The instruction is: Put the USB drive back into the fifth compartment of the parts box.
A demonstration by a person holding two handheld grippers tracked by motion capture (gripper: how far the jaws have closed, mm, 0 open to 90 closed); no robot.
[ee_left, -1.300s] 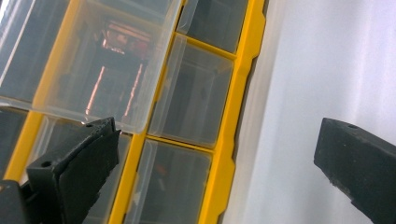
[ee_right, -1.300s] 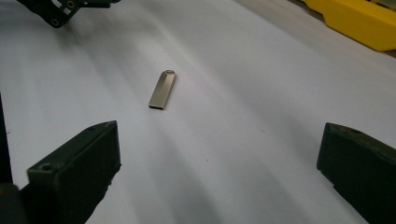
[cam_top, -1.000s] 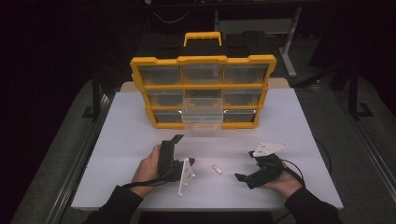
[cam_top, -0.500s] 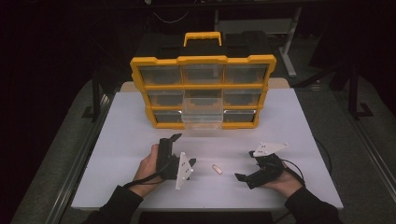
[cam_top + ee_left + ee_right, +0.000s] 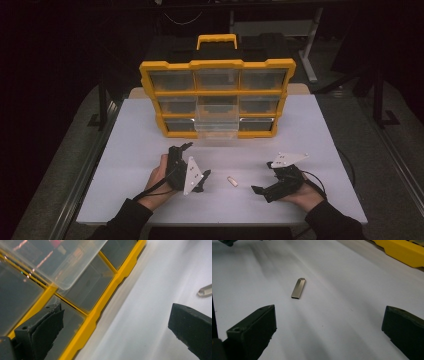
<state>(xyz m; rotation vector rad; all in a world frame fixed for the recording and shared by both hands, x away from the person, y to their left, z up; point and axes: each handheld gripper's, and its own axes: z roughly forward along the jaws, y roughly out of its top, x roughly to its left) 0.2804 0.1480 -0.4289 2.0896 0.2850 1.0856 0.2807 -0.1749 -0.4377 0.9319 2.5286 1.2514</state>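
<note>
Left tongs (image 5: 192, 167) gape wide, near the organizer (image 5: 217, 97) with its middle drawer (image 5: 216, 120) pulled out. The USB stick (image 5: 231, 181) lies on the bench (image 5: 310, 130) between both tongs. Right tongs (image 5: 263, 186) gape wide, aimed at it. Pickup seems next: advance, straddle, close.

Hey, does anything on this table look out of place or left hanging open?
Two things. On the yellow organizer, one clear drawer in the middle column sticks out toward the person while the others sit flush. And a small metal USB stick lies loose on the white table, between the two open grippers, touched by neither.
</note>
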